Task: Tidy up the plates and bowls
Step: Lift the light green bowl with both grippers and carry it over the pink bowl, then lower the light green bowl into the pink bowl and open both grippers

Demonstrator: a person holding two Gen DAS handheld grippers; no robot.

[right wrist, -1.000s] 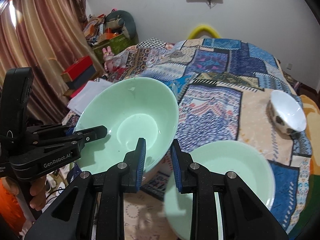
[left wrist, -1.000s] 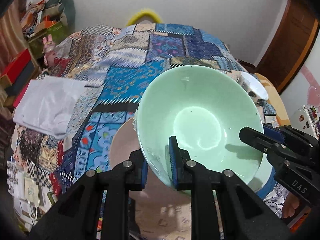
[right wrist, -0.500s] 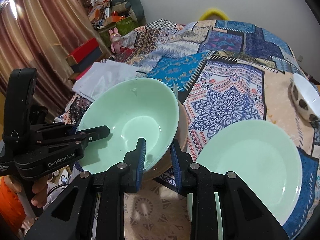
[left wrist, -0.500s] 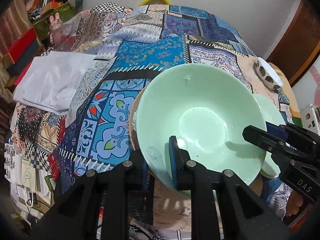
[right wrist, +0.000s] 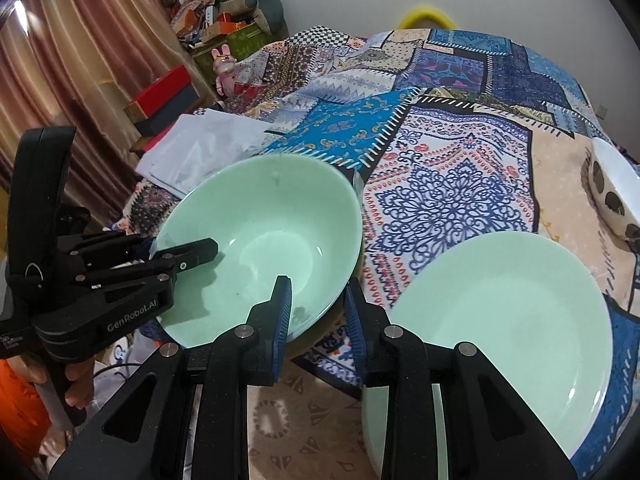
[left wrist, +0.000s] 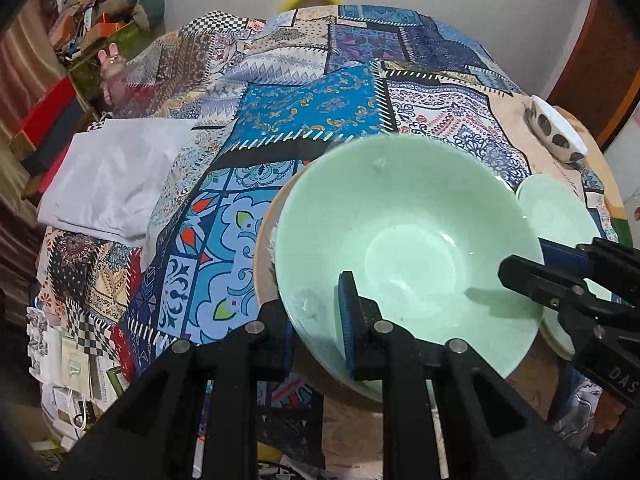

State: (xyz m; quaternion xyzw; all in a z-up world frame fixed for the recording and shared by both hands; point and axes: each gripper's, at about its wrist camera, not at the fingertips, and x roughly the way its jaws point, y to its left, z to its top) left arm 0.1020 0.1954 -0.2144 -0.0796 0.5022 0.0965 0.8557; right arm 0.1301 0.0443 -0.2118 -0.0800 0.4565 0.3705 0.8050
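A large mint-green bowl (left wrist: 408,240) (right wrist: 260,240) hangs tilted just over a beige plate (left wrist: 264,248) on the patchwork tablecloth. My left gripper (left wrist: 318,332) is shut on its near rim, one blue pad inside and one outside. In the right wrist view my right gripper (right wrist: 318,320) is shut on the rim at the bowl's other side. Each gripper shows in the other's view, the right gripper (left wrist: 532,272) and the left gripper (right wrist: 180,252). A mint-green plate (right wrist: 500,320) (left wrist: 560,216) lies to the right of the bowl.
A white bowl with dark spots (left wrist: 556,136) (right wrist: 612,188) stands at the far right edge. A folded white cloth (left wrist: 112,172) lies at the left. Boxes and toys (right wrist: 224,28) are piled by the curtain. A hand (right wrist: 76,392) holds the left gripper.
Both grippers have carried the green bowl lower and closer to the beige plate. The views now tilt further down onto the table, so the green plate shows more fully.
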